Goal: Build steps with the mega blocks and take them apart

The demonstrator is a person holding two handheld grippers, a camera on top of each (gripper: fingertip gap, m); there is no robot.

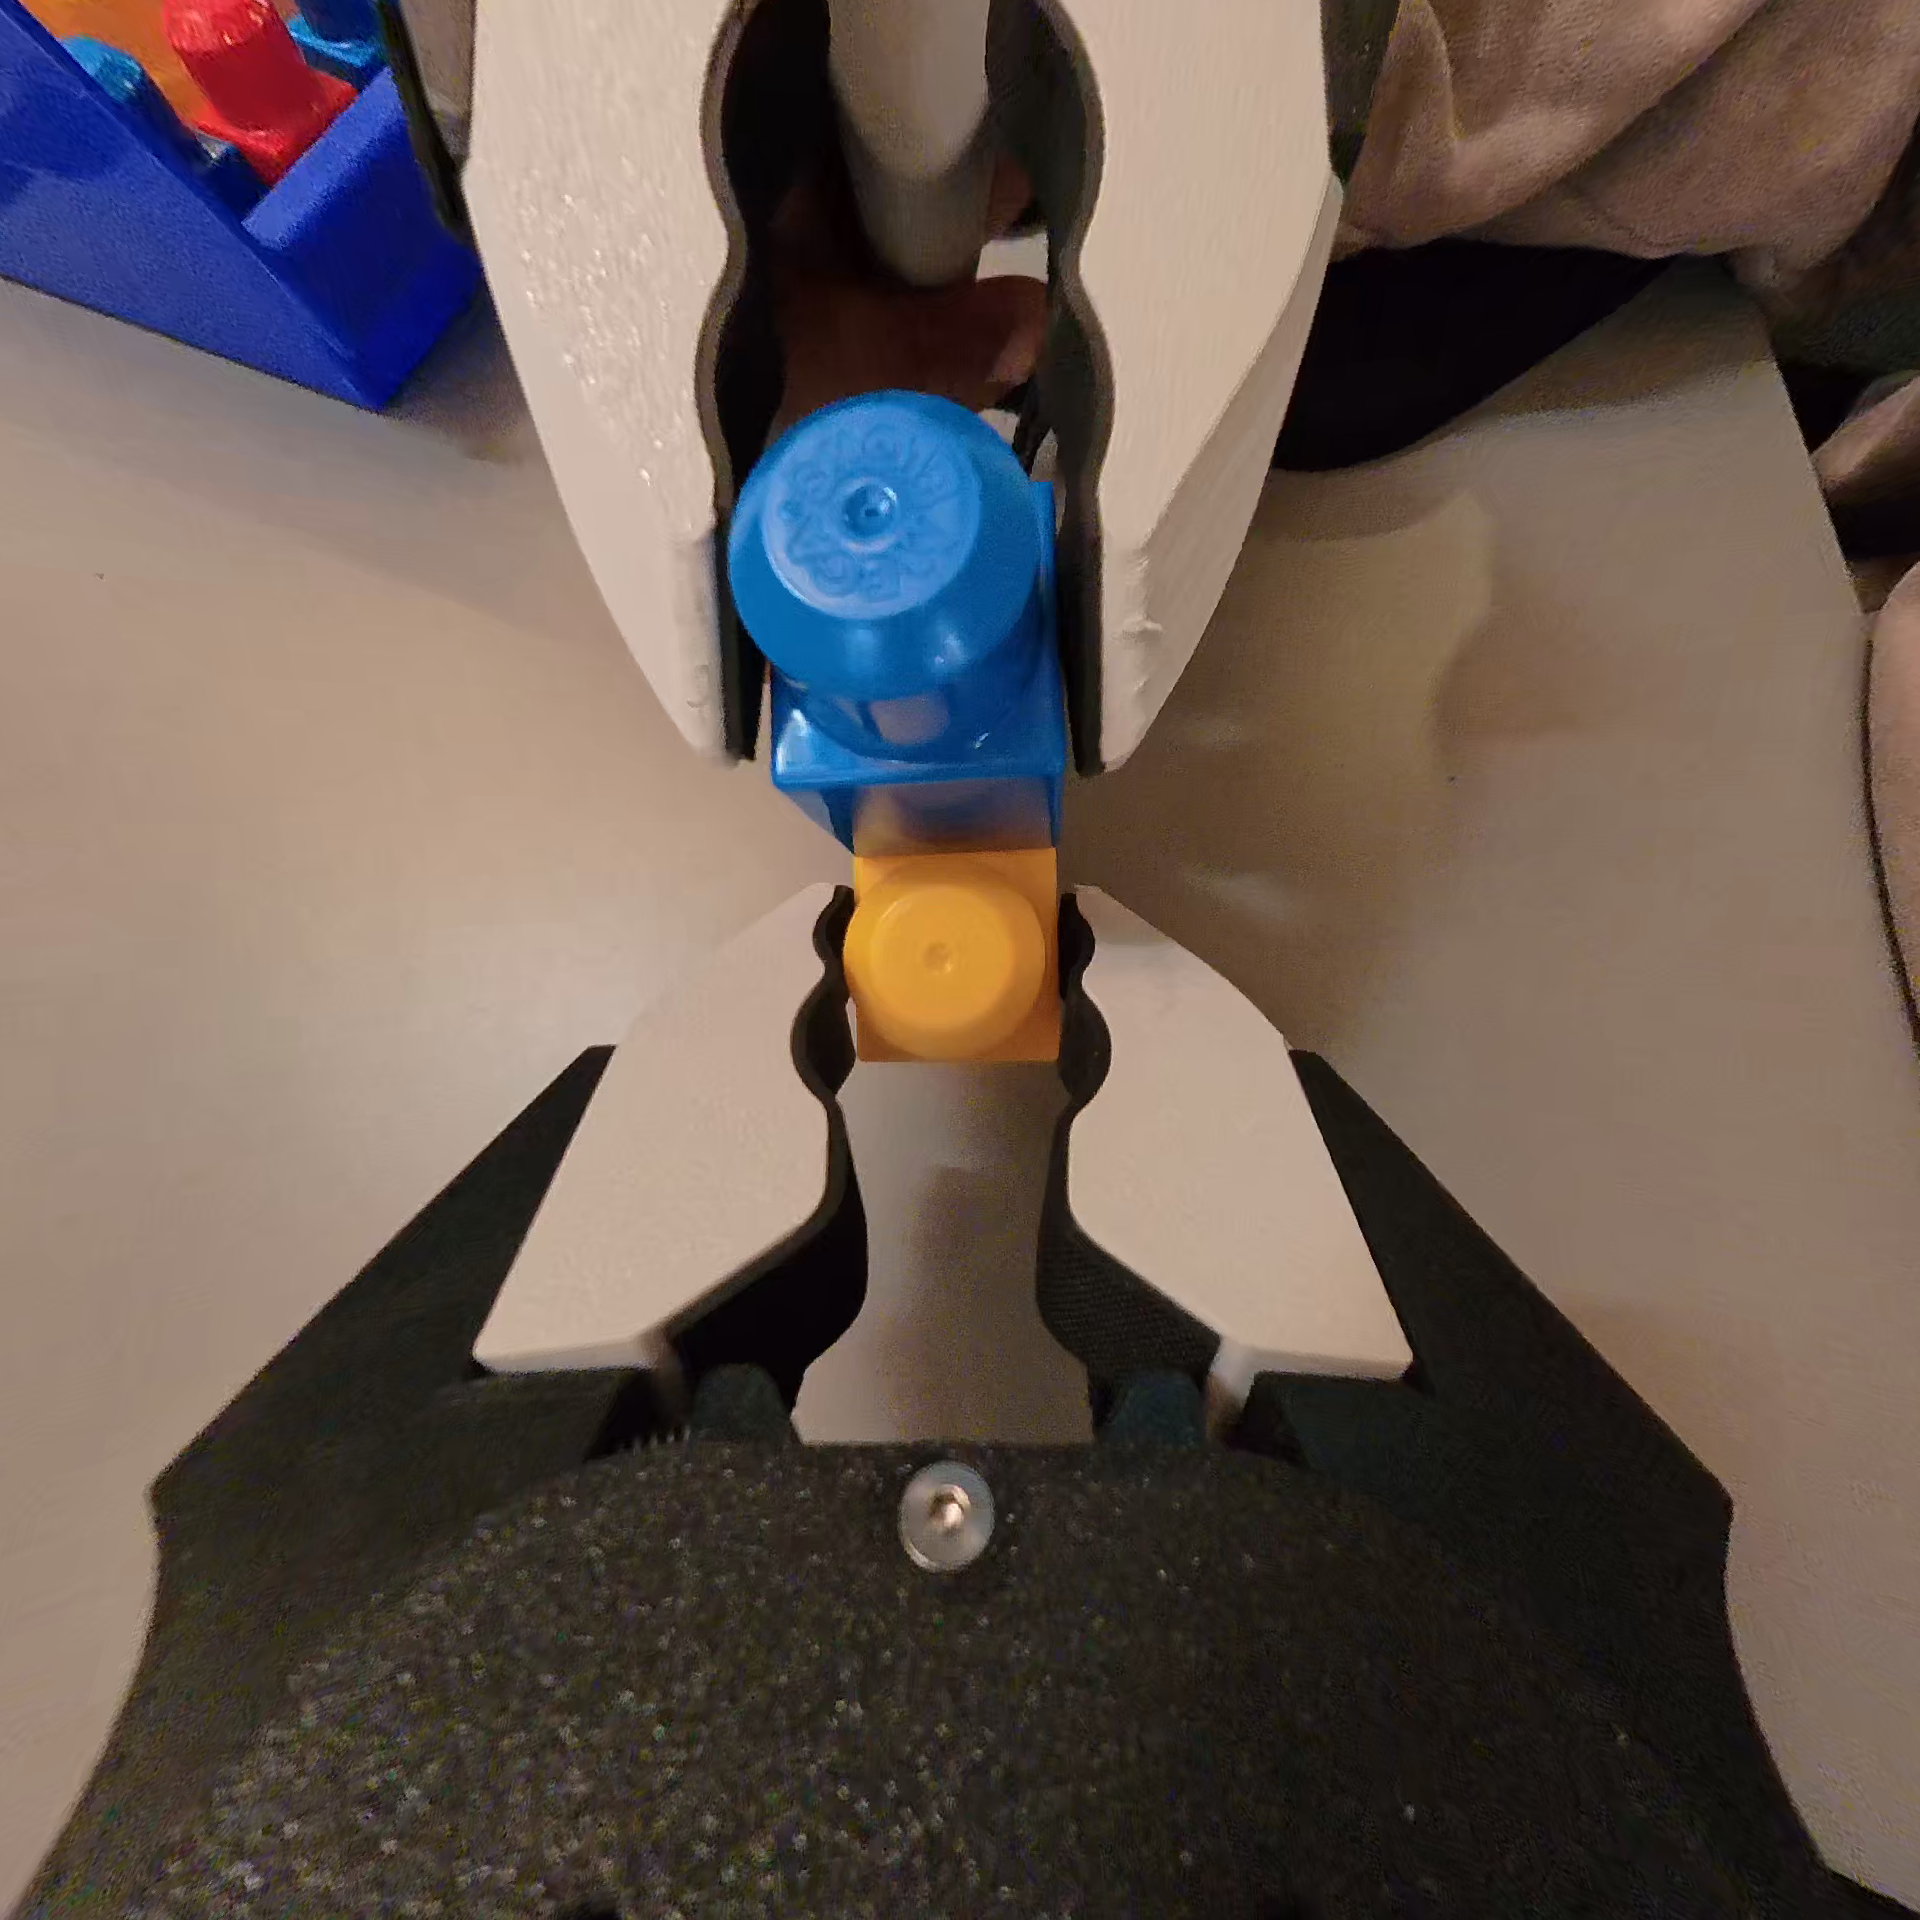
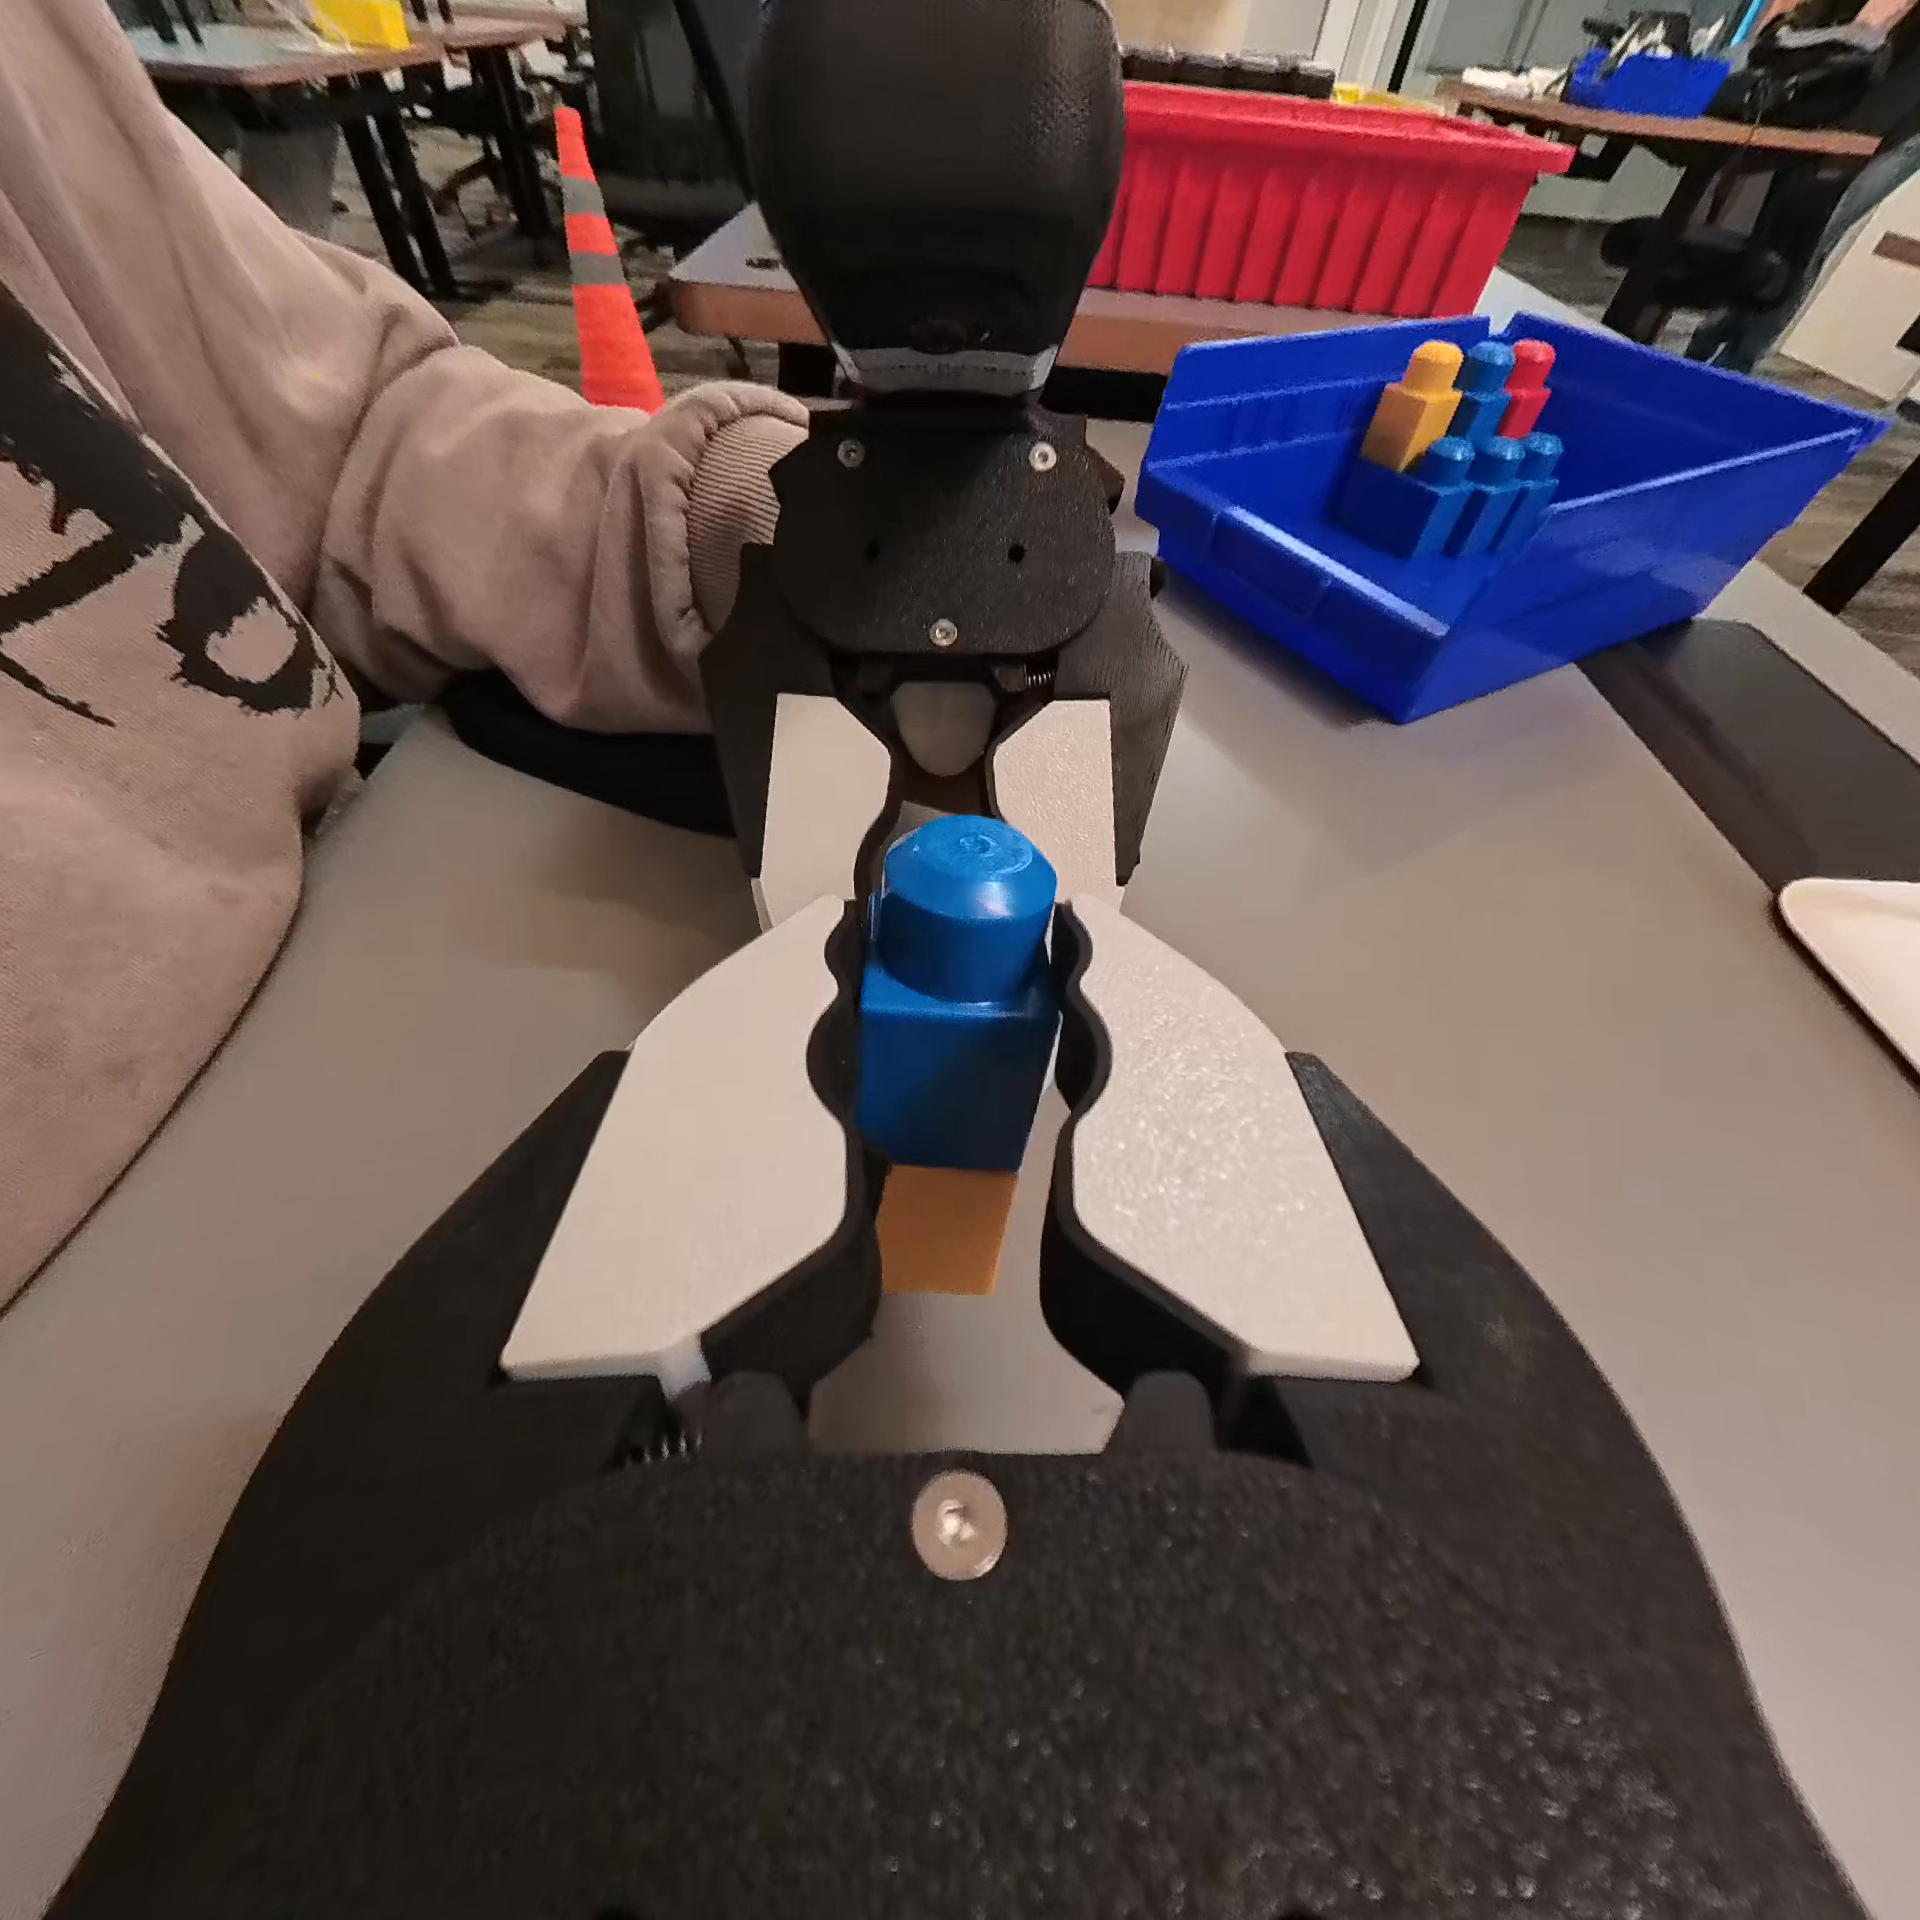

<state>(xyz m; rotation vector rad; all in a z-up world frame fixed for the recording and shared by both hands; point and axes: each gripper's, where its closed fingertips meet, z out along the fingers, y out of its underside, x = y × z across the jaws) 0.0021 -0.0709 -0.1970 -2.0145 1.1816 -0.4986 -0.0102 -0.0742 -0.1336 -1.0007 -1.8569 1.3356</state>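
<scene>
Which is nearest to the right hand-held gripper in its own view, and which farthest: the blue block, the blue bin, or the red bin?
1. Blue block: between the right hand-held gripper fingers.
2. Blue bin: on the table, to the right.
3. Red bin: on another table behind.

Grey table (image 2: 1455, 935); behind, brown desks (image 2: 1662, 130), orange cone (image 2: 603, 281), red bin (image 2: 1309, 197)
</scene>
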